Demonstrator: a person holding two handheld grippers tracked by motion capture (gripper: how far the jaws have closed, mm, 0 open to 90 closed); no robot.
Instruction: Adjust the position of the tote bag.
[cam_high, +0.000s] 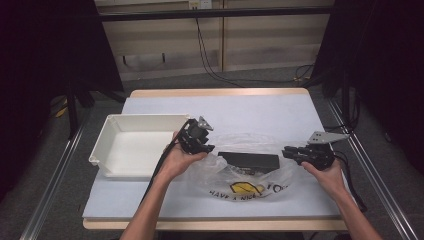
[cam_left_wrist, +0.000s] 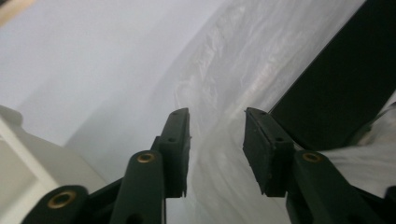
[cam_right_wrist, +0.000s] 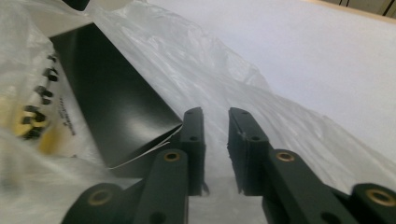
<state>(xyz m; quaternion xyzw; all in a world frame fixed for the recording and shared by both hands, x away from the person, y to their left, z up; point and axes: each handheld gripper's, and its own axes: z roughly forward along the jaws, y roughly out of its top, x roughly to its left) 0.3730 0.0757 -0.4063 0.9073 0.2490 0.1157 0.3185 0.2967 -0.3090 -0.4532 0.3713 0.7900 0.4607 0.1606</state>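
Both tools, left (cam_high: 204, 146) and right (cam_high: 289, 152), stood parted, gripping nothing, flanking the plastic bag (cam_high: 252, 182); the black box (cam_high: 249, 160) remained inside, unremoved.

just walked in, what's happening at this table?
A person holds a gripper in each hand over a clear plastic bag lying on the table. A flat black box lies at the bag. The left gripper is at the bag's left edge, the right gripper at its right edge. Both have their jaws apart with thin bag film between them, not pinched. A white bin stands to the left, with nothing in it.
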